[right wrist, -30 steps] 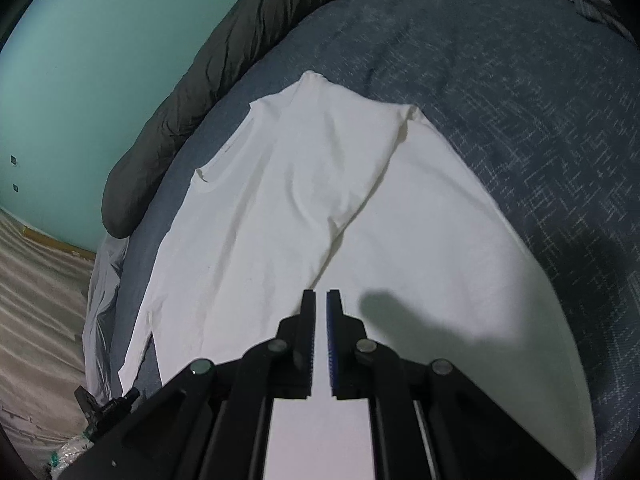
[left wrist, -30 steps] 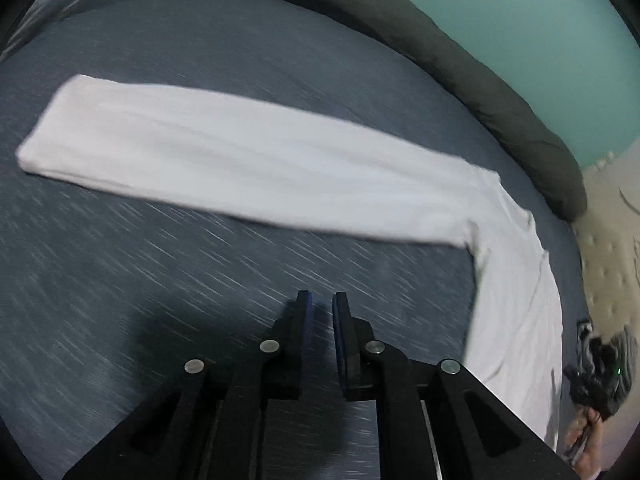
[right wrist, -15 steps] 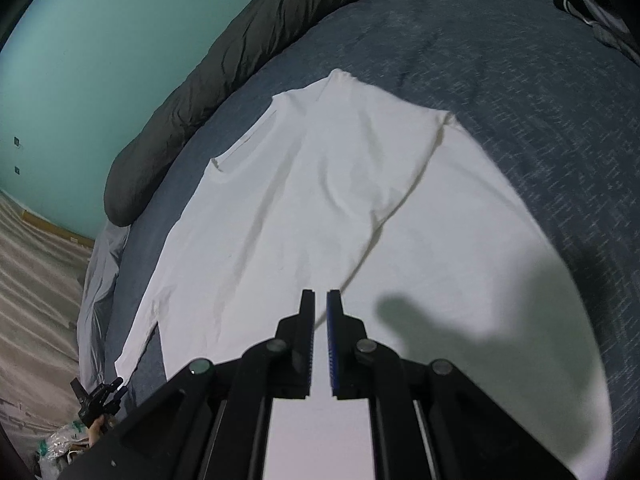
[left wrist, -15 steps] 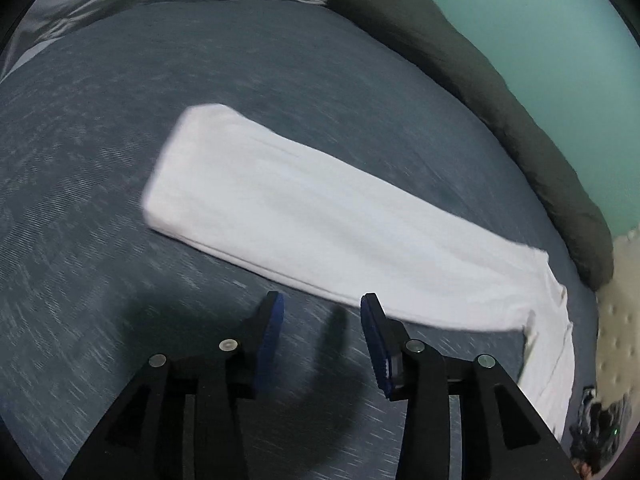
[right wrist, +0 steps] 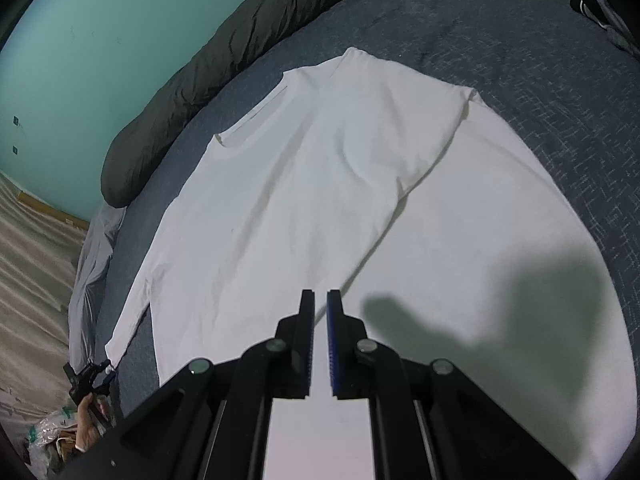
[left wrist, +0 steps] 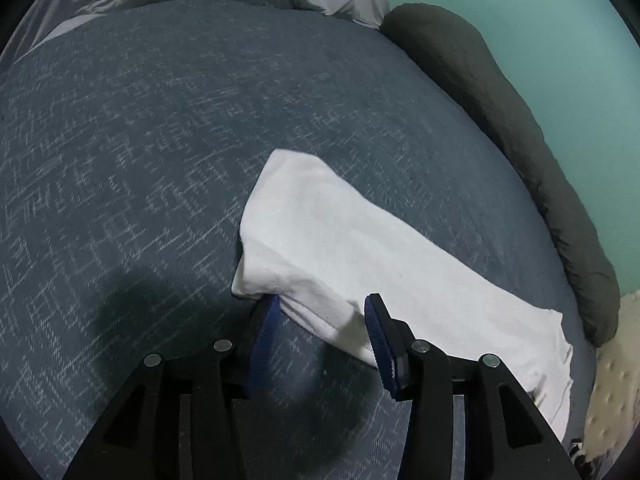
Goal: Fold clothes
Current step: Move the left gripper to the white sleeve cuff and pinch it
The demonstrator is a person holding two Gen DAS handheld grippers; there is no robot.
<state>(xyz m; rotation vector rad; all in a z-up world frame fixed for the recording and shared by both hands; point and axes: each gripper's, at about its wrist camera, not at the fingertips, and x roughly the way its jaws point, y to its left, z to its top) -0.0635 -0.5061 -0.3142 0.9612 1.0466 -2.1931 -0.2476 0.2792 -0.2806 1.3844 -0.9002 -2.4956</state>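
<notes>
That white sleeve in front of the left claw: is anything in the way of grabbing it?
Nothing visible. The left gripper has open jaws at the near edge of the sleeve, which lies on the blue bedspread. Only bare bedspread sits around it. The dark bolster lies well beyond, by the wall.

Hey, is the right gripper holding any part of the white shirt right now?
No, the right gripper hangs shut above the white shirt with nothing between its fingers.
</notes>
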